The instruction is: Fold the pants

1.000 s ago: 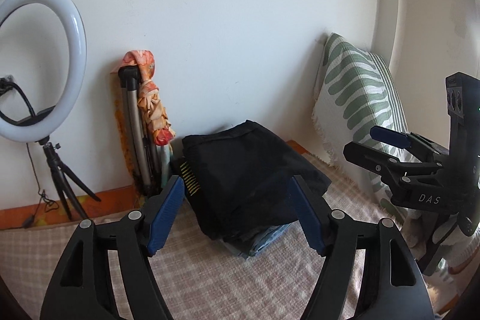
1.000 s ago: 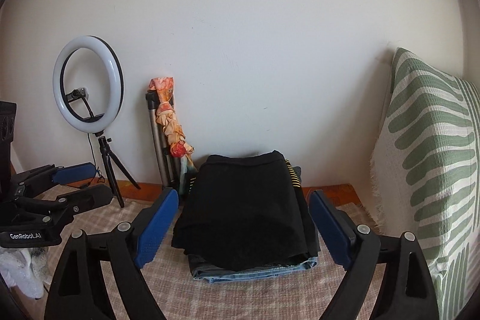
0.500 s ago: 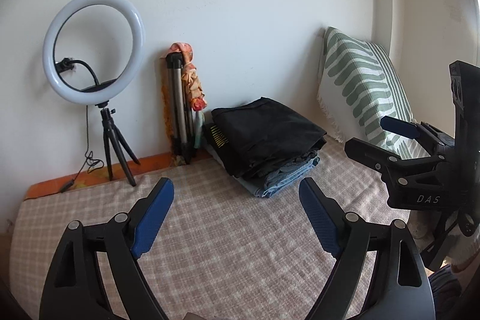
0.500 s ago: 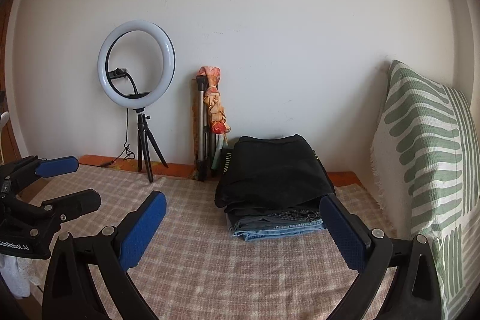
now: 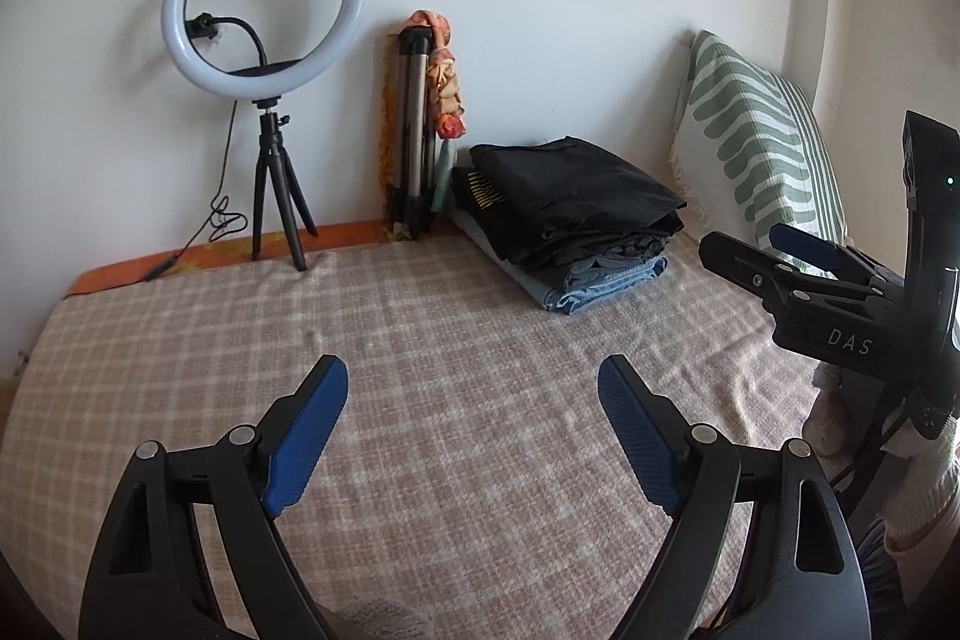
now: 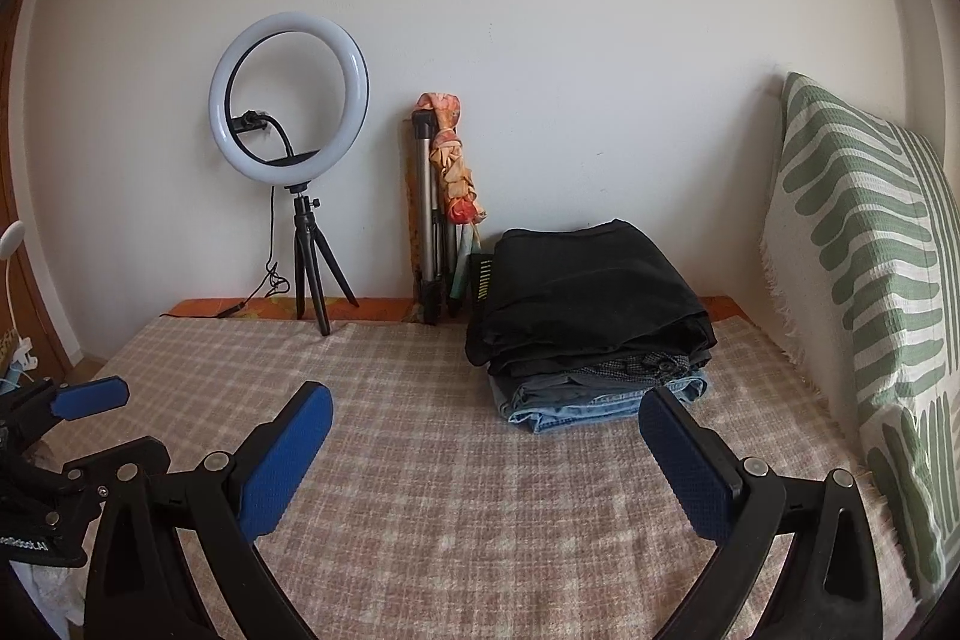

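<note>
A stack of folded pants [image 5: 570, 208], black on top and blue jeans at the bottom, lies at the far right of the checked bed cover [image 5: 420, 340], near the wall. It also shows in the right wrist view [image 6: 591, 322]. My left gripper [image 5: 474, 400] is open and empty, well short of the stack. My right gripper [image 6: 483, 421] is open and empty, also short of the stack. The right gripper shows at the right edge of the left wrist view [image 5: 774, 250]. The left gripper shows at the left edge of the right wrist view [image 6: 78, 418].
A ring light on a small tripod [image 5: 264, 10] stands at the back left by the wall, with its cable trailing. A folded tripod with an orange cloth [image 5: 420, 130] leans on the wall. A green-striped pillow [image 6: 870, 292] stands along the right side.
Both grippers have pulled back from the stack of pants, which was between the fingers a second ago and now lies far ahead. Both stay open and empty.
</note>
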Action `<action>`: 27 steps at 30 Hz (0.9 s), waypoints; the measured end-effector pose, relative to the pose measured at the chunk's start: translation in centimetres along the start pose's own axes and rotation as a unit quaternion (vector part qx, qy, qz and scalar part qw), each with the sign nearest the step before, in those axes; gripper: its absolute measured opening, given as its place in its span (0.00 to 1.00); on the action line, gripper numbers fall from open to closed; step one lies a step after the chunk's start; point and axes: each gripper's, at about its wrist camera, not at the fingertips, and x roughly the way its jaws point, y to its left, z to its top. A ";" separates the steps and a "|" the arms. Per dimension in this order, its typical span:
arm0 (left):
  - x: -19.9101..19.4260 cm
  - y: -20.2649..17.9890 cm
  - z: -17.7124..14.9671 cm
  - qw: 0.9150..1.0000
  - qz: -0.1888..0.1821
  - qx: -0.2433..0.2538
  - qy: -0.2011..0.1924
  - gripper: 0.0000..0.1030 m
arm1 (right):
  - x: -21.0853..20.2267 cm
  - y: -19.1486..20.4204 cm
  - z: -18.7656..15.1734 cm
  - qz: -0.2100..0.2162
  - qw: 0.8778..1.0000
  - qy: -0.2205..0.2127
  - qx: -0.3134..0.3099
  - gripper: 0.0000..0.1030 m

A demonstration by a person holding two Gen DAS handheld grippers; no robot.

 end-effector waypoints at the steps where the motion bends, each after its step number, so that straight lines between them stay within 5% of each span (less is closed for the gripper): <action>1: 0.0 0.1 -0.1 1.000 0.006 0.002 -0.002 0.83 | 0.2 0.0 -0.2 0.003 1.000 0.003 0.001 1.00; 27: -0.2 0.3 -2.3 1.000 0.021 0.014 0.015 0.83 | 0.9 1.4 -2.0 0.002 0.999 0.024 -0.025 1.00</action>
